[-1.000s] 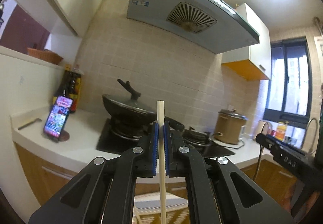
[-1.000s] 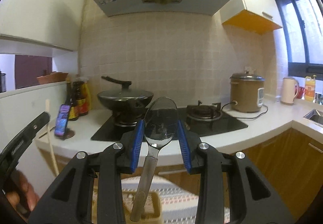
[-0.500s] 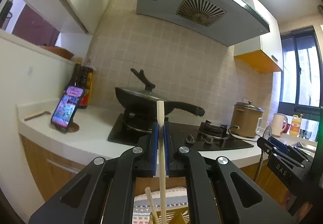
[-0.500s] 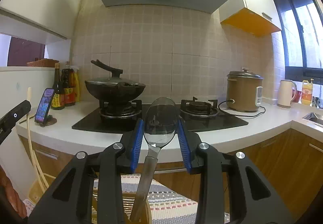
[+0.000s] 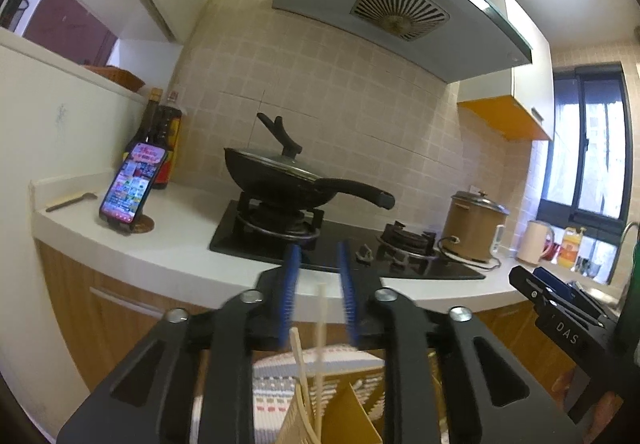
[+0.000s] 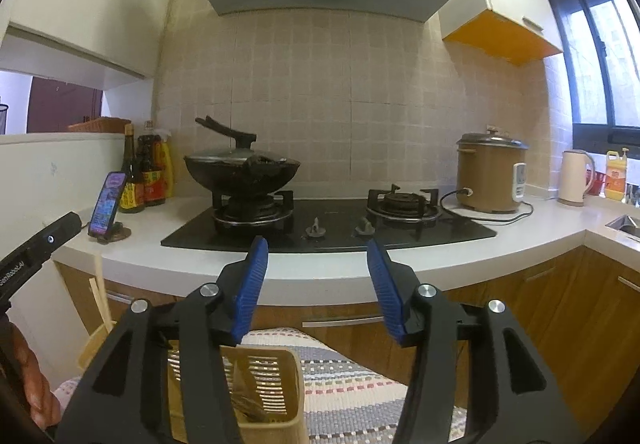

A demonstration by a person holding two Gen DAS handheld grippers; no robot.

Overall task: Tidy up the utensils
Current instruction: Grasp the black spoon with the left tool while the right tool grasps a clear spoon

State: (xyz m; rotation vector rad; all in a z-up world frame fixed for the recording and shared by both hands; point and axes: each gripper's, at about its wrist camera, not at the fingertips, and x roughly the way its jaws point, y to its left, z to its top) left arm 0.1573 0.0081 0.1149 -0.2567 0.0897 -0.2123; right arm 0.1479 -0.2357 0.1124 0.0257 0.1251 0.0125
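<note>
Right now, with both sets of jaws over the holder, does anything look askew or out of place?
Nothing looks spilled or damaged. Two chopsticks lean at slightly different angles in the yellow utensil holder, one standing free between the opening jaws of the left gripper. The right gripper, also opening, has nothing between its jaws.

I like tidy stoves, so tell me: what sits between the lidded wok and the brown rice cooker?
Between the wok and the rice cooker sits a bare gas burner on the black hob, clearest in the right wrist view.
</note>
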